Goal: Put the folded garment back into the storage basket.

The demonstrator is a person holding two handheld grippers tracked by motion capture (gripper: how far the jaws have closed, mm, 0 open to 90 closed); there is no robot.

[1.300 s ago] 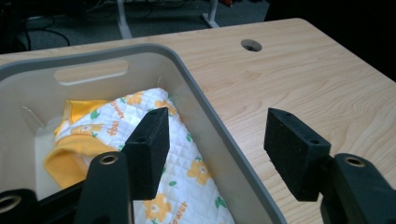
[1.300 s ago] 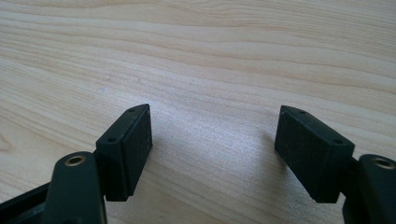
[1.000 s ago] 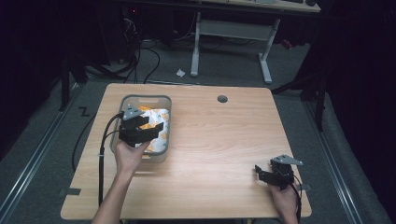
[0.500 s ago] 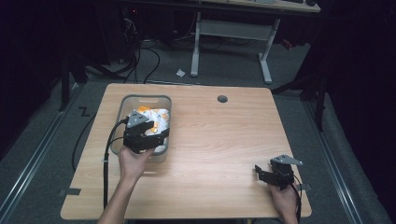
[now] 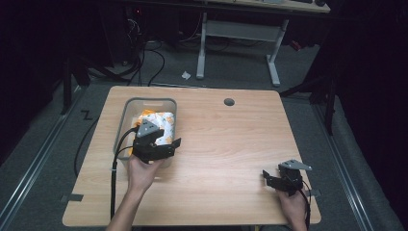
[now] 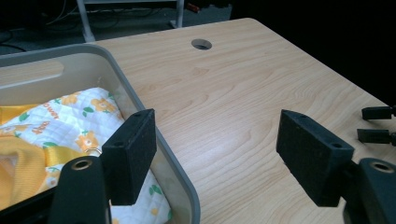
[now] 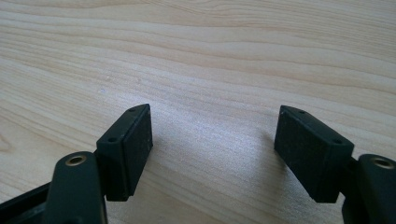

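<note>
A grey plastic bin stands on the left part of the wooden table. In it lies a white quilted cloth with orange prints and yellow trim. My left gripper hovers over the bin's near right corner. In the left gripper view its jaws stand wide and have just been opening. One is over the cloth, the other over the table, and the bin's rim runs between them untouched. My right gripper rests open just above bare wood at the near right.
A round cable hole sits near the table's far edge. The other gripper's tips show at the right edge of the left gripper view. Behind the table are a white desk frame and floor cables.
The left hand has drifted a little to the right and toward the person, from over the cloth to the bin's right rim, and its jaws stand wider. The right hand has not moved.
</note>
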